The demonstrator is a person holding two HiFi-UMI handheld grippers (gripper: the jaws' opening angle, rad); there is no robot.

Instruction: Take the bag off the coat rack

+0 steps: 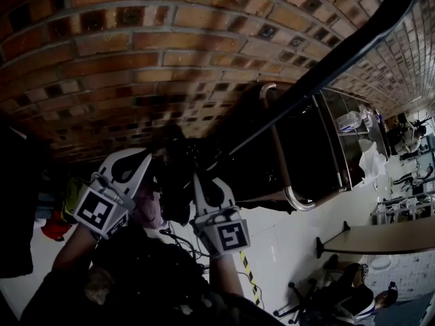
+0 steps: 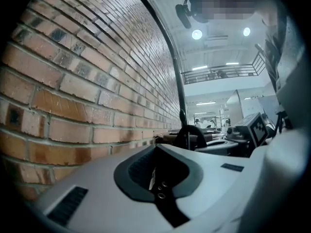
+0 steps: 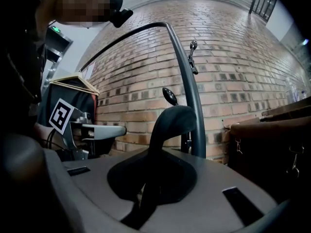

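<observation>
A black coat rack pole (image 3: 188,89) curves up in front of the brick wall, with knobbed hooks (image 3: 193,46) near its top. It also crosses the head view as a dark bar (image 1: 326,66). The bag (image 1: 175,190) is a dark mass hanging between my two grippers. My right gripper (image 3: 155,177) is shut on the bag's black strap (image 3: 171,123), which loops up out of the jaws beside the pole. My left gripper (image 2: 158,179) points along the wall with its jaws together and nothing seen between them. It sits left of the strap loop (image 2: 192,135). The bag's body is mostly hidden in shadow.
The brick wall (image 1: 136,53) is close behind the rack. A wooden hanger (image 3: 74,83) with a dark garment hangs at the left. A dark brown case (image 3: 272,144) stands to the right. A metal-framed cabinet (image 1: 319,148), a table (image 1: 380,240) and an office chair (image 1: 346,294) stand on the floor.
</observation>
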